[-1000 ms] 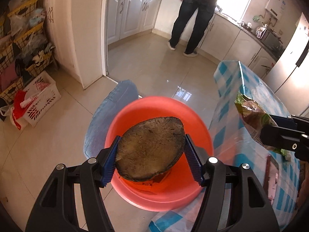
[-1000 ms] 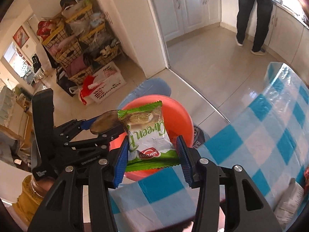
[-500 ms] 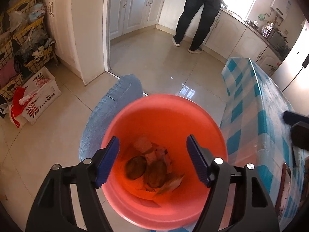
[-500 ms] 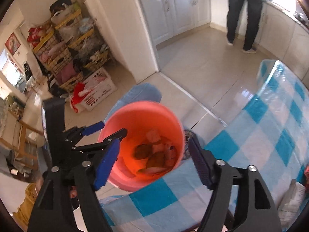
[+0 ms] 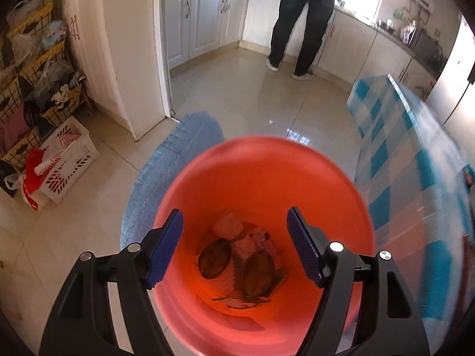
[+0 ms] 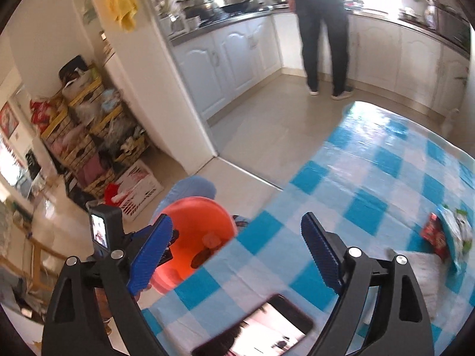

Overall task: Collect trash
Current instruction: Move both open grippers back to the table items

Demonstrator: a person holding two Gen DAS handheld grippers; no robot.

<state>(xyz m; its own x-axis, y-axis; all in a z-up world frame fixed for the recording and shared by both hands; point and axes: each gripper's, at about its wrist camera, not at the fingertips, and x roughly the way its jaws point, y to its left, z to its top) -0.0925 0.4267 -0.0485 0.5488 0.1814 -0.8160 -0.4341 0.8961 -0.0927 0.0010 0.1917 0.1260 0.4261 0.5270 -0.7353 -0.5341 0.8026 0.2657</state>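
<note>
An orange bucket [image 5: 261, 178] stands on the floor beside the table; it holds brown shells and wrappers [image 5: 237, 264]. My left gripper [image 5: 234, 246] is open and empty, right above the bucket's mouth. My right gripper [image 6: 234, 252] is open and empty above the blue-checked tablecloth [image 6: 371, 178]. The bucket [image 6: 190, 219] shows at the lower left of the right wrist view, with my left gripper's body [image 6: 104, 231] beside it. A red wrapper [image 6: 435, 234] and a green-white wrapper [image 6: 458, 228] lie on the cloth at the right.
A phone [image 6: 258, 329] lies at the table's near edge. A blue mat [image 5: 175, 163] lies behind the bucket. A white crate [image 5: 65, 160] and yellow storage racks [image 5: 26, 68] stand at the left. A person [image 5: 299, 20] stands at the kitchen counter.
My left gripper let go of the brown shell and my right let go of the green snack wrapper, both into the bucket. My right gripper then swung right, over the table.
</note>
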